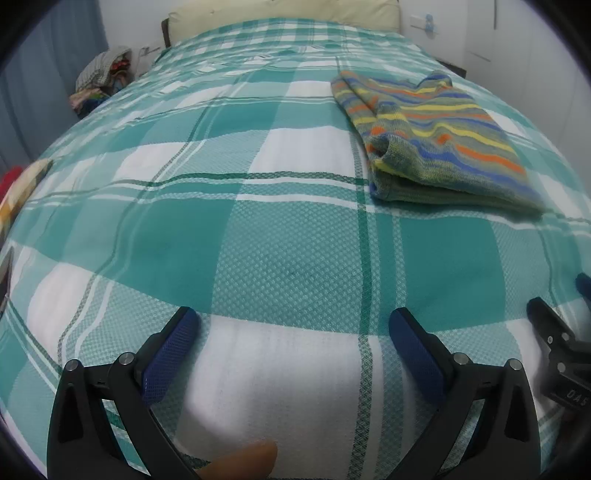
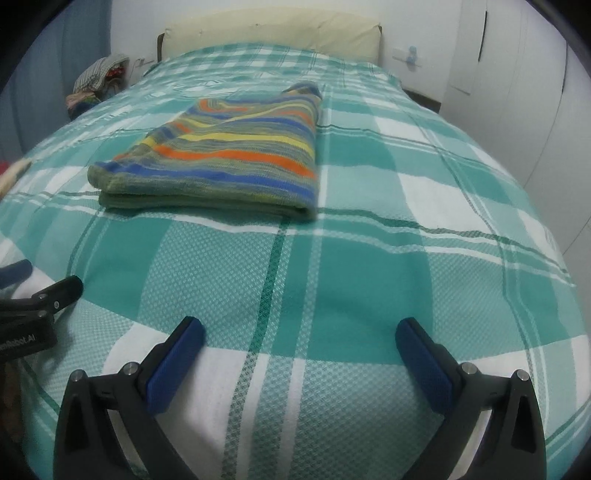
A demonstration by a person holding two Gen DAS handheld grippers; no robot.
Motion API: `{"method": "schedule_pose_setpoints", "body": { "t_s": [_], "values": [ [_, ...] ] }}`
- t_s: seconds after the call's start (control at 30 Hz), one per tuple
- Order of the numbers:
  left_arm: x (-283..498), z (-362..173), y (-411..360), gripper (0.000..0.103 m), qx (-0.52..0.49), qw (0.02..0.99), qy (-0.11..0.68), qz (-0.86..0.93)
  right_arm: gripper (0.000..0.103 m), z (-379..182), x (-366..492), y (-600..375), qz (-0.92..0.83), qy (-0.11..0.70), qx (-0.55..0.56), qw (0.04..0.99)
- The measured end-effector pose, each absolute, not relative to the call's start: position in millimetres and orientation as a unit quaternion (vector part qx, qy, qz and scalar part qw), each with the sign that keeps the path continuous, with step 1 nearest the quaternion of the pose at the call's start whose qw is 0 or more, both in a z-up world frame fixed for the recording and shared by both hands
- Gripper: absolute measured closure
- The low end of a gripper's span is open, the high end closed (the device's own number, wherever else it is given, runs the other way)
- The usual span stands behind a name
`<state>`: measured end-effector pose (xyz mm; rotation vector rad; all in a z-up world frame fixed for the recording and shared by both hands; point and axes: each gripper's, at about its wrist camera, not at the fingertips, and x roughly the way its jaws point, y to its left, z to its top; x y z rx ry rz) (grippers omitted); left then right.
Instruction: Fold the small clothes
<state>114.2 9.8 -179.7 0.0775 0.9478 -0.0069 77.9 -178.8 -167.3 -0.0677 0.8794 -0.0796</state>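
Currently both grippers idle over the green-and-white checked woven bedspread; left gripper has its blue-padded fingers spread wide, nothing between them; right gripper same, wide apart and empty; the multicoloured striped knit garment lies folded into a flat rectangle on the bedspread, well ahead of both grippers, touching neither; in the left wrist view it sits ahead and to the right; cream padded headboard at the far end; heap of mixed clothes beside the bed's far left edge.
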Motion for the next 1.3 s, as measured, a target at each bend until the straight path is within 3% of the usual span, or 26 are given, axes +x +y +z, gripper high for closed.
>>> {"method": "schedule_pose_setpoints", "body": {
  "t_s": [1.3],
  "values": [
    [115.1,-182.1,14.4,0.000,0.024,0.887,0.462,-0.006,0.000,-166.4,78.6,-174.8,-0.039,0.423,-0.030,0.905]
  ]
}}
